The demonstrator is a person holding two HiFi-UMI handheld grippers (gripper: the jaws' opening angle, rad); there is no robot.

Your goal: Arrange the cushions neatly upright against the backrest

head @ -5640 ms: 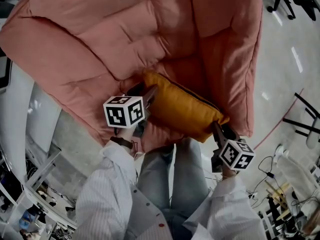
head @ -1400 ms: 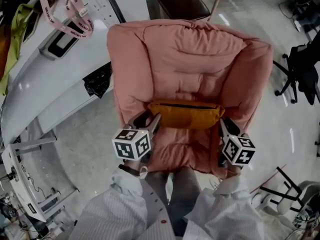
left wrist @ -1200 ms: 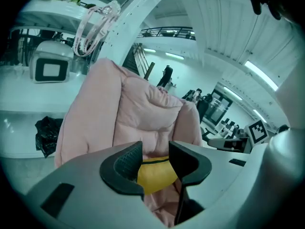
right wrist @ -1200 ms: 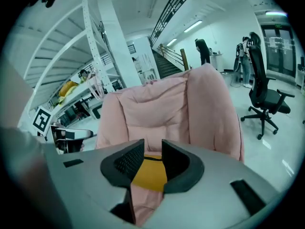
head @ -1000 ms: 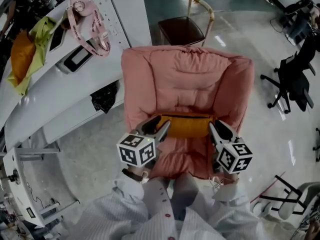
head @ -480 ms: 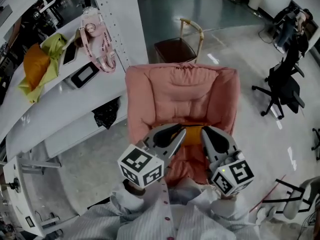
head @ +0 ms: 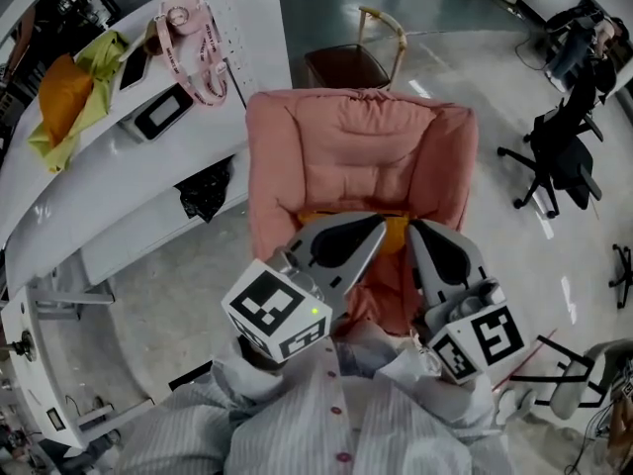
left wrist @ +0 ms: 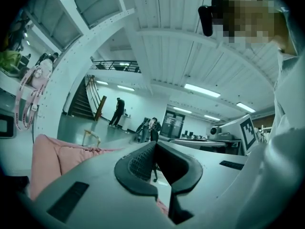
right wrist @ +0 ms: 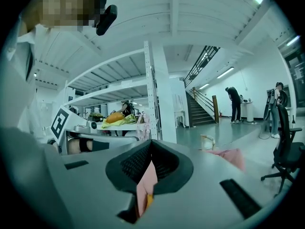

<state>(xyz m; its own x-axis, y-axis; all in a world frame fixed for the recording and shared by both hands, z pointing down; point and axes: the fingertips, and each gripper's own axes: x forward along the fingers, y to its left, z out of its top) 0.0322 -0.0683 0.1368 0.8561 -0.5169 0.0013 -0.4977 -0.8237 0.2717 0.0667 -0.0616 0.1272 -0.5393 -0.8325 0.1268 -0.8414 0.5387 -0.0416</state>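
Both tools have just clenched shut on nothing. The left tool [head: 377, 226] and the right tool [head: 416, 231] hover over the pink armchair [head: 356, 146]. The orange cushion [head: 395, 234] sits at the foot of the armchair's backrest, mostly hidden behind them.

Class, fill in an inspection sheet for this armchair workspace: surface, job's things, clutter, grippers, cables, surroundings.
Surface: pink armchair, padded, seat partly hidden.
Job's things: one orange cushion on the seat at the backrest, mostly hidden behind the grippers.
Clutter: nothing seen on the armchair.
Grippers: left gripper and right gripper have just been closing; both shut, nothing between the jaws.
Cables: nothing seen.
Surroundings: white counter at left with cloths and a pink lanyard; wooden chair behind the armchair; office chair at right.
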